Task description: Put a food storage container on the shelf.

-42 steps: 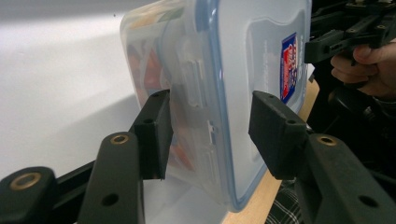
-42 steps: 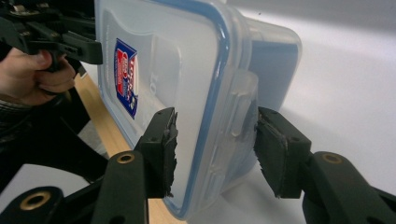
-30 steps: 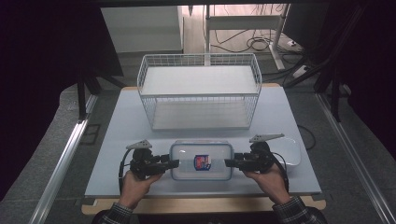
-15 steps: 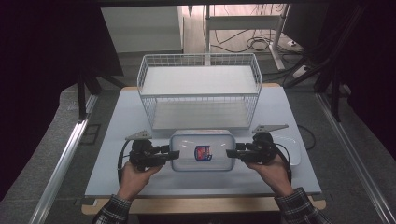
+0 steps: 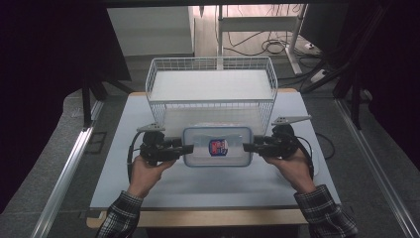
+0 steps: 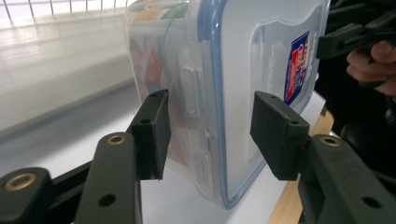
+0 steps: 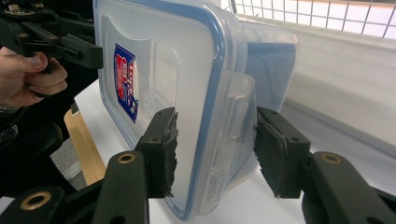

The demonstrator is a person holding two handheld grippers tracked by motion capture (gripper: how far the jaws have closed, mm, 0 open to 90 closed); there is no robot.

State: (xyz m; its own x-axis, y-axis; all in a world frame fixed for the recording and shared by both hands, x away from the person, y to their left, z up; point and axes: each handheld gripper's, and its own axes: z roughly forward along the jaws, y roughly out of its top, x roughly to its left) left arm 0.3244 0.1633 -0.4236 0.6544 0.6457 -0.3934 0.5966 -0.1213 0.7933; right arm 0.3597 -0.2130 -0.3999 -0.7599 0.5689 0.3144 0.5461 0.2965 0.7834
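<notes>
Fingers first: two black pads [image 6: 150, 135] on the left gripper [image 5: 184, 148] straddle one short end of the clear food container [image 5: 217, 146]. One pad lies against the container's body beside the side latch [image 6: 191, 88]; the other sits at the lid face, contact there not certain from the left gripper view. Those jaws have just been opening a little, the container end between them. Grip reads as clamped on the container.

Right gripper [image 5: 248, 147]: two pads [image 7: 161, 149], one flat on the lid face, one against the latch side of the opposite short end. Pad rubber worn and ragged at the edges. Clamped on the container.

Count, near to far:
- Two hands, each with a plaid cuff, one per gripper, entering from the near edge of the table [image 5: 208, 186].
- Two grippers, each with a grey three-cornered plate on top and a trailing cable.
- One container, clear body, blue-rimmed lid [image 7: 187, 70], one red-and-blue label [image 5: 218, 147] on the lid. Held between the grippers over the middle of the white tabletop, lid up in the high view. Both gripper views show a gap under its lower edge: off the surface.
- One white wire basket [image 5: 212, 89], just beyond the container, standing on the table's far half.
- Cables on the floor [image 5: 257, 47] beyond the table.
</notes>
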